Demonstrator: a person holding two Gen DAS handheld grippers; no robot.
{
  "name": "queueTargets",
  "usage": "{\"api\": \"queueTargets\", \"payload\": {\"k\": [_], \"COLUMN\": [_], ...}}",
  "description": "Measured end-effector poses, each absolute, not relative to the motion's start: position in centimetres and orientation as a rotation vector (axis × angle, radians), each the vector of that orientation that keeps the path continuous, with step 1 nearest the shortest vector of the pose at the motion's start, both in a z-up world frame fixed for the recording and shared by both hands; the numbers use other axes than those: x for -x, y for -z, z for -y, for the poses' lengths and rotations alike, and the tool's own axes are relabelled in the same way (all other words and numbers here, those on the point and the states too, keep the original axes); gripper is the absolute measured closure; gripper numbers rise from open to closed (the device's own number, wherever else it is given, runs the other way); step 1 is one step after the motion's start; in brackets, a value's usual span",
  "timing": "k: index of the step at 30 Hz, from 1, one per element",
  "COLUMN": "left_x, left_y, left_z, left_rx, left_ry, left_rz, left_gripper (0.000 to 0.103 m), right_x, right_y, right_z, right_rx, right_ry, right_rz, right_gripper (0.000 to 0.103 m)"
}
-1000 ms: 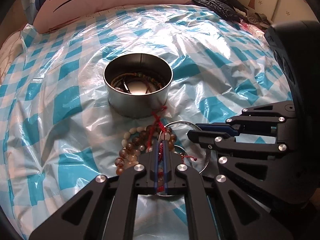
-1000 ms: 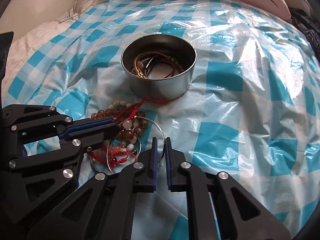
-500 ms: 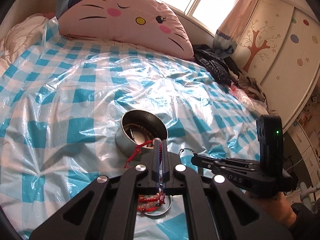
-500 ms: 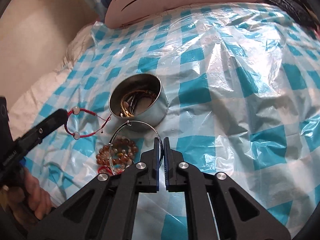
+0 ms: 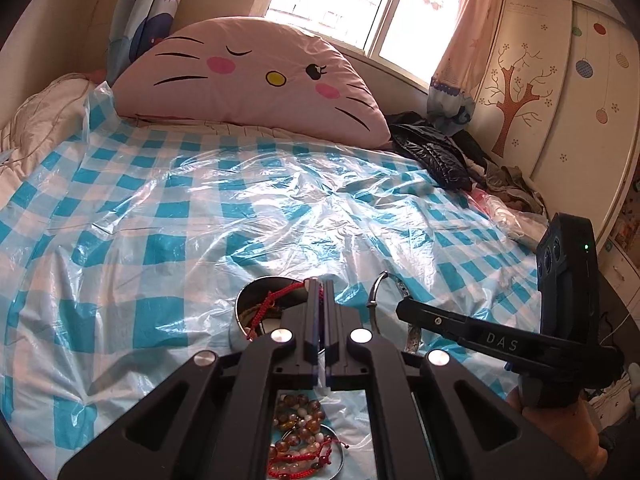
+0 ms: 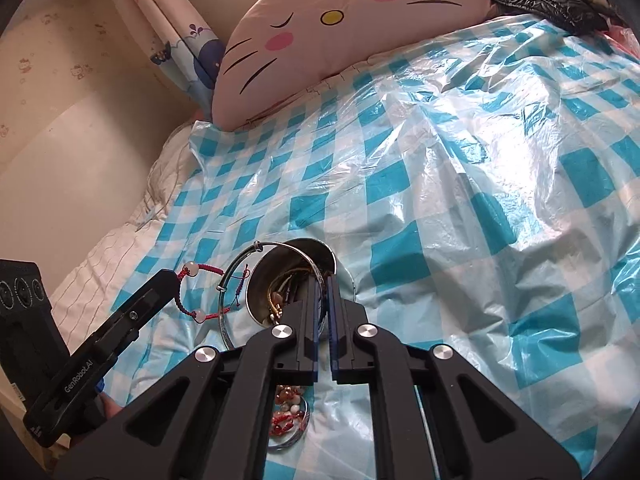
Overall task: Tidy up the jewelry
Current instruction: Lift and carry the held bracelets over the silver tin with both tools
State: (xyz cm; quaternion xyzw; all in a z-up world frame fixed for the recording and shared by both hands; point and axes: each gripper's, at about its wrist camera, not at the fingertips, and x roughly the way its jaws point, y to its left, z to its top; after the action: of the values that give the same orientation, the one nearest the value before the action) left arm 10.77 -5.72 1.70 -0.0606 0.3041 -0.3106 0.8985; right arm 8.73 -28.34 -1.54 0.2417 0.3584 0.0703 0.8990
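So both hands are mid-carry here. The left hand-held gripper (image 5: 320,286) is clamped shut on a red braided cord bracelet with pale beads (image 6: 200,292), which dangles just beside the round shiny metal tin (image 6: 296,280) sitting on the bed's blue-and-white checked plastic sheet (image 6: 440,200). The right hand-held gripper (image 6: 324,284) is pinched closed on a thin silver wire bangle (image 6: 240,264), held up over the tin's near rim. The tin already has a few cords and bands in it.

Looks like the drop-off step to me: each piece needs to go over the tin's mouth, then the jaws let go. The cord is floppy, so I'd lower it in before releasing. A heap of amber and white bead bracelets (image 5: 298,412), with more red cord, lies on the sheet below the grippers, not yet sorted.
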Motion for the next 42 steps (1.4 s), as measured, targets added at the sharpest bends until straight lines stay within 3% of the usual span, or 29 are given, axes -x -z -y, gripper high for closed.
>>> {"api": "queueTargets", "payload": {"k": [19, 33, 38, 42], "left_x": [-17.6, -18.9, -19.0, -18.4], "left_y": [3.8, 3.9, 5.0, 3.6], "left_z": [7.3, 4.7, 6.5, 6.1], "left_rx": [0.227, 0.33, 0.211, 0.179], "left_ry": [0.603, 0.532, 0.513, 0.469], "left_rz": [-0.91, -0.943, -1.025, -0.936], "left_gripper": [0.101, 0.1, 0.1, 0.1], "right_x": [-14.3, -16.6, -16.8, -16.9], "right_y": [3.6, 4.7, 4.8, 5.0], "right_z": [26.1, 24.2, 24.1, 24.0], "right_rx": [-0.38, -0.308, -0.291, -0.292], "right_ry": [-0.133, -0.129, -0.124, -0.129], "right_rz": [-0.845, -0.887, -0.889, -0.893], "right_gripper": [0.099, 0.099, 0.099, 0.099]}}
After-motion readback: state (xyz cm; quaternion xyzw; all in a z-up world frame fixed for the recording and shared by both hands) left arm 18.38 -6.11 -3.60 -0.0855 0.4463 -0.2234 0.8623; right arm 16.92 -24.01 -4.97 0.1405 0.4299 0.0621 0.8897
